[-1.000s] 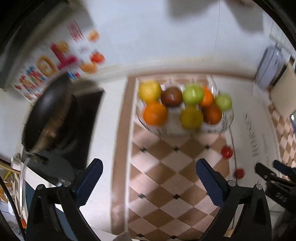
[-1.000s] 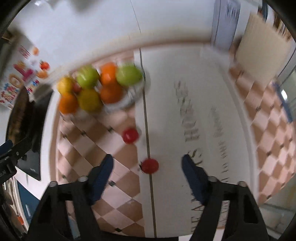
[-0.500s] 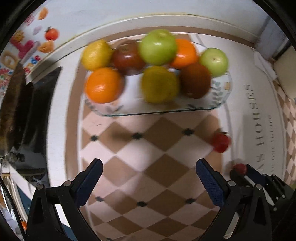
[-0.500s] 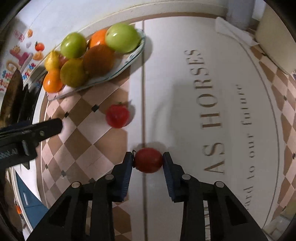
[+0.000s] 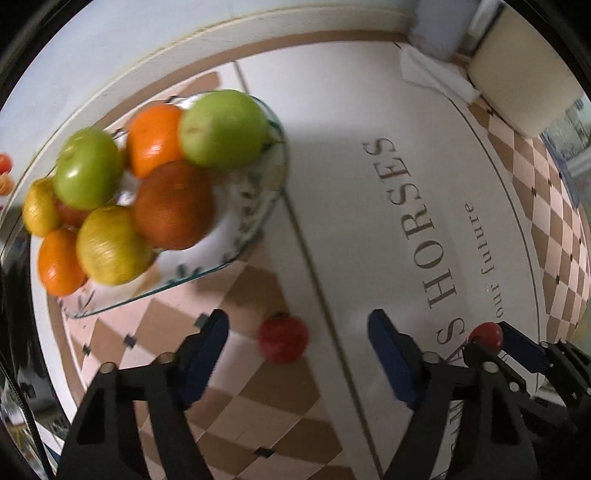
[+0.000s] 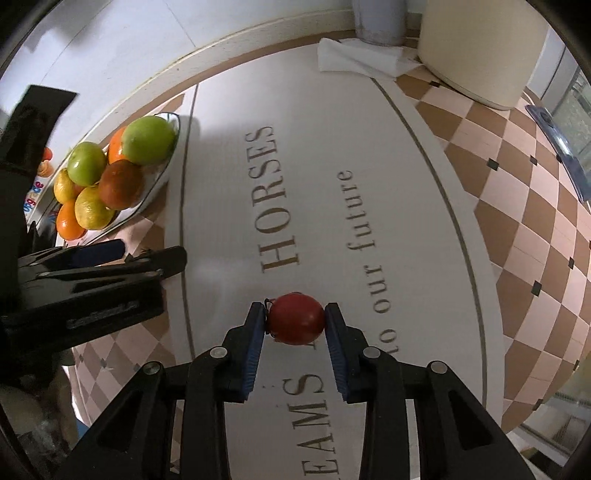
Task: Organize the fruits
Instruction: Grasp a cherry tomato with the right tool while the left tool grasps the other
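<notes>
A glass fruit bowl (image 5: pixel 255 221) holds several oranges, green apples and yellow fruits; it also shows in the right wrist view (image 6: pixel 159 177). A red tomato (image 5: pixel 283 339) lies on the checkered tablecloth between the fingers of my open left gripper (image 5: pixel 297 338). My right gripper (image 6: pixel 295 323) is shut on a second red tomato (image 6: pixel 296 318), which also shows in the left wrist view (image 5: pixel 485 334), over the white lettered part of the cloth. The left gripper shows at the left of the right wrist view (image 6: pixel 110 258).
A cream container (image 6: pixel 480 48), a grey canister (image 6: pixel 380 18) and a white folded cloth (image 6: pixel 358 55) stand at the far edge. A wall runs behind the bowl. Checkered cloth (image 6: pixel 535 221) spreads to the right.
My left gripper has moved right and down until its open fingers straddle the loose tomato. My right gripper stays shut on its tomato and has shifted right.
</notes>
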{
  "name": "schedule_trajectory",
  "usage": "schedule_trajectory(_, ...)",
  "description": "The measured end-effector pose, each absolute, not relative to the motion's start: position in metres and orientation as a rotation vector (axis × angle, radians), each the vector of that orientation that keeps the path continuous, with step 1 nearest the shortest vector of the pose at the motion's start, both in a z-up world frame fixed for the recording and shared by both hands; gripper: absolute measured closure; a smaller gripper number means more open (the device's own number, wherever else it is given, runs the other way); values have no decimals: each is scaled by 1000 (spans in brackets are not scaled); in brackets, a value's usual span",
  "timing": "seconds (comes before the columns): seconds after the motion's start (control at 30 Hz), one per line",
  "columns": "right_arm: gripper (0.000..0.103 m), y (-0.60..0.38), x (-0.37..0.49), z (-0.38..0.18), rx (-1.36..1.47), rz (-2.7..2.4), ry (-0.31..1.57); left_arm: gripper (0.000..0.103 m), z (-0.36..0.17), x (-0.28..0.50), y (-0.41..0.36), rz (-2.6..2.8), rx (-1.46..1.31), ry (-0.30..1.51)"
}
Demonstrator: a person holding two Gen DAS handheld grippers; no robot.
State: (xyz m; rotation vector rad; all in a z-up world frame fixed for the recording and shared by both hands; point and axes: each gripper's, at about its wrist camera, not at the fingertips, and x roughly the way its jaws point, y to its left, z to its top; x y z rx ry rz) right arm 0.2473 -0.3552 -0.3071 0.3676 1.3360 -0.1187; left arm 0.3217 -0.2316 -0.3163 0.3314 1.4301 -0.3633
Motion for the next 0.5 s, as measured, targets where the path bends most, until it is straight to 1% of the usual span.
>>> schedule_trajectory(0.07,67,-355,248,-307,372,-119,1337,47,-324,321,-238,-373,348,1439)
schedule_trajectory(0.1,67,-354,248,-307,373,-118,1335,49,-327,321,-240,-369,360,1437)
schedule_trajectory(0.27,67,-354,243,-301,368,-113,1330,75,-327,320,-240,-361,396,1387)
schedule_trajectory(0.33,67,-352,244,-301,364,-107,1330,81,-327,326,-231,-356,377,1392)
schedule_trajectory(0.5,67,-348,248,-296,355,-92,1320,81,-327,330,-221,-357,314,1406)
